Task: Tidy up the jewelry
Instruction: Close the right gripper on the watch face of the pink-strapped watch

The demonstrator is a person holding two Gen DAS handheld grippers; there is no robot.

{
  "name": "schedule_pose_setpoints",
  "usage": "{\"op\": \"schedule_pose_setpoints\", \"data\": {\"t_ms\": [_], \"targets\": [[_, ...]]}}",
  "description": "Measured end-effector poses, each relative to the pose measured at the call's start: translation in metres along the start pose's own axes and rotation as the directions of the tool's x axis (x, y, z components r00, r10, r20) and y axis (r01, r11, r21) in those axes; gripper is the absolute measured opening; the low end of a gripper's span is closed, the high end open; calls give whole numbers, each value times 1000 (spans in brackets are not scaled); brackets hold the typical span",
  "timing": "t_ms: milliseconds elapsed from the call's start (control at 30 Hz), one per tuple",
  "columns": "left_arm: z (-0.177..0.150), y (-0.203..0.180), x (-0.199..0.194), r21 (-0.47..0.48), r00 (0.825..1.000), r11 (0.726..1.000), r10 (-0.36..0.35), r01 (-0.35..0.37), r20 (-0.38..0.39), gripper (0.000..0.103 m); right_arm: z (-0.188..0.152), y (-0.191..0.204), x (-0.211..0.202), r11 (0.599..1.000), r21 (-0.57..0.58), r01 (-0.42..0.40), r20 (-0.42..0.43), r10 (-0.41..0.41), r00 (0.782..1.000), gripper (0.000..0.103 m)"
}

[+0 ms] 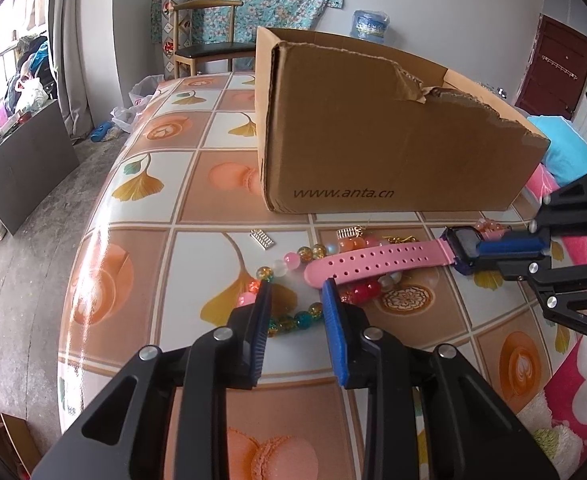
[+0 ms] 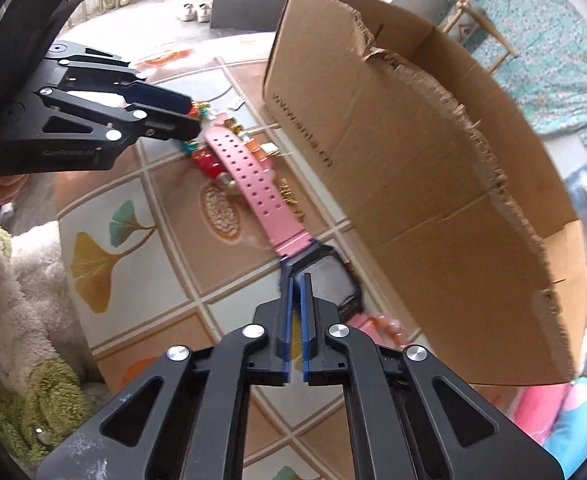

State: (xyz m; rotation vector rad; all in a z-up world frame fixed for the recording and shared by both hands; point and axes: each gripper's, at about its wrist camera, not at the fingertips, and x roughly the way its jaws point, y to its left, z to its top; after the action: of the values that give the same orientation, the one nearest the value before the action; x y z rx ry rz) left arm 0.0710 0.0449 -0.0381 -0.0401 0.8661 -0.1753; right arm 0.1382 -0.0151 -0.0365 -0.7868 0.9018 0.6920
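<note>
A pink watch (image 1: pixel 377 265) with a dark face lies across a bracelet of coloured beads (image 1: pixel 293 320) on the patterned table. My left gripper (image 1: pixel 295 286) is open, low over the beads, with the strap's free end beside its right finger. My right gripper (image 2: pixel 297 280) is shut on the edge of the watch's dark face (image 2: pixel 329 280); it shows in the left wrist view (image 1: pixel 493 246). The strap (image 2: pixel 249 176) runs away from it toward the left gripper (image 2: pixel 191 114). A torn cardboard box (image 1: pixel 373 132) stands open just behind the jewelry.
Small silver charms (image 1: pixel 262 237) and gold pieces (image 1: pixel 399 239) lie near the box (image 2: pixel 413 168). Pink and blue cloths (image 1: pixel 565 152) lie at the table's right. A fluffy white and green towel (image 2: pixel 9 280) lies beside the table. A chair (image 1: pixel 205 40) stands beyond the far edge.
</note>
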Motion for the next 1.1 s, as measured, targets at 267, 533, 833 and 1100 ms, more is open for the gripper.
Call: {"op": "schedule_pose_setpoints", "data": {"t_ms": [267,533,833,1100], "targets": [[0,0,-1,-8,1000,1000,6,-6,3,26,6,-19,18,998,12,-63,-22,64,998,68],[-3,0,-2,-5,1000,1000,5,-5,15,26,9,-42,27,988,72,-136,-66,141,988,47],[-7,0,-4,11,999,1000,2,-2,36,28,5,-30,17,986,53,-161,-90,165,982,46],[-15,-8,-36,88,992,996,-39,28,122,28,-3,-28,5,963,124,-238,-96,251,963,47]]}}
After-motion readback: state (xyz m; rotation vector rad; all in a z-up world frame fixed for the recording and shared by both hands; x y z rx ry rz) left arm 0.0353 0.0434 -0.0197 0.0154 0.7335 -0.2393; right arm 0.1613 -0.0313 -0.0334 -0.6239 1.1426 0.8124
